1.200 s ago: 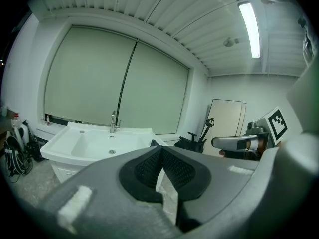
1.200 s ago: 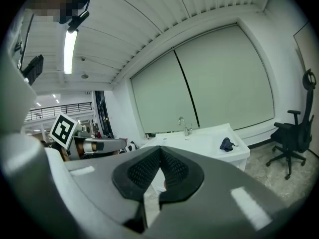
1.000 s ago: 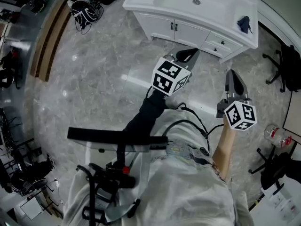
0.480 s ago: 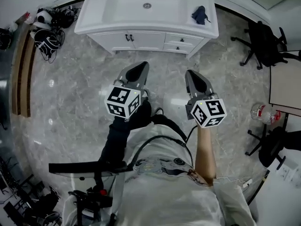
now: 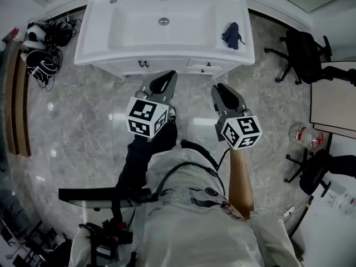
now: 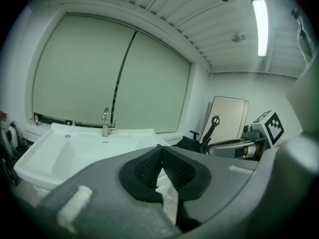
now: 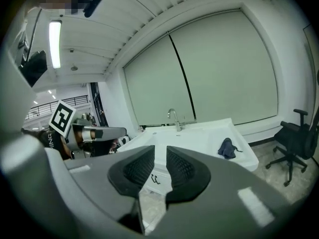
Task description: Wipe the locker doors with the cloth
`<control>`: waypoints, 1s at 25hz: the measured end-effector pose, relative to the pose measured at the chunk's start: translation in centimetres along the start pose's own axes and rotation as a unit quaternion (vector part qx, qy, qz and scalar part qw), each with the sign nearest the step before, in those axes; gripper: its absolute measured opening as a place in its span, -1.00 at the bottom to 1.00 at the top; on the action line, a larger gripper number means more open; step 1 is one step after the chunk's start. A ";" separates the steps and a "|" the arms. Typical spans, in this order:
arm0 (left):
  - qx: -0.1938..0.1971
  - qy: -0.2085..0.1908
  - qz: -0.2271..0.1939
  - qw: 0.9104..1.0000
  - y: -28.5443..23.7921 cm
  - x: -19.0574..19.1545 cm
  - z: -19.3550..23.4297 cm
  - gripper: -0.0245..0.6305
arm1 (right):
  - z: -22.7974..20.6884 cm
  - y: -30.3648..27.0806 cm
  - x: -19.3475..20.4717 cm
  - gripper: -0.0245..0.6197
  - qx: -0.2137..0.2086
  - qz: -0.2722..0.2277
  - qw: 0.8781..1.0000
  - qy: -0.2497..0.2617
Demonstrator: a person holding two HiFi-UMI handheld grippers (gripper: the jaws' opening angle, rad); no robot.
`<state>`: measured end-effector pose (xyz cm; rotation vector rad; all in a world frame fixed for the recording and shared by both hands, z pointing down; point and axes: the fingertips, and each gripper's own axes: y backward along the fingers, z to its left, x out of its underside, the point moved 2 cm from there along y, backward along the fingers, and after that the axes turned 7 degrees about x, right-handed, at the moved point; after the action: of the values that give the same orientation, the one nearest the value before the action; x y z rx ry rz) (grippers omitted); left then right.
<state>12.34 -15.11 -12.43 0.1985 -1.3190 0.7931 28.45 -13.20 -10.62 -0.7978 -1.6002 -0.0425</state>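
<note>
Just short of the vanity, both grippers point at its front. The left gripper has its pads pressed together at the tips, with nothing caught in them. The right gripper has just been opening, and its jaws stand a little apart, empty. The doors sit under the vanity's basin. The cloth, dark blue and bunched, lies on the vanity top right of the basin, its longer side running roughly front to back.

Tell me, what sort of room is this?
Probably a lab or office, not a bathroom: a white vanity cabinet with chrome tap stands on grey marble-look flooring near black swivel chairs.
</note>
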 end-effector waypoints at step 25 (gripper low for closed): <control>-0.060 0.033 0.068 0.995 -14.7 -1.1 9.4 -0.92 | -30.4 -26.3 4.3 -0.19 0.145 0.212 0.966 0.006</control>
<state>13.99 -31.47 -6.46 -0.0137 -1.3227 0.8262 41.33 -45.15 10.49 -0.8882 -1.3543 0.4829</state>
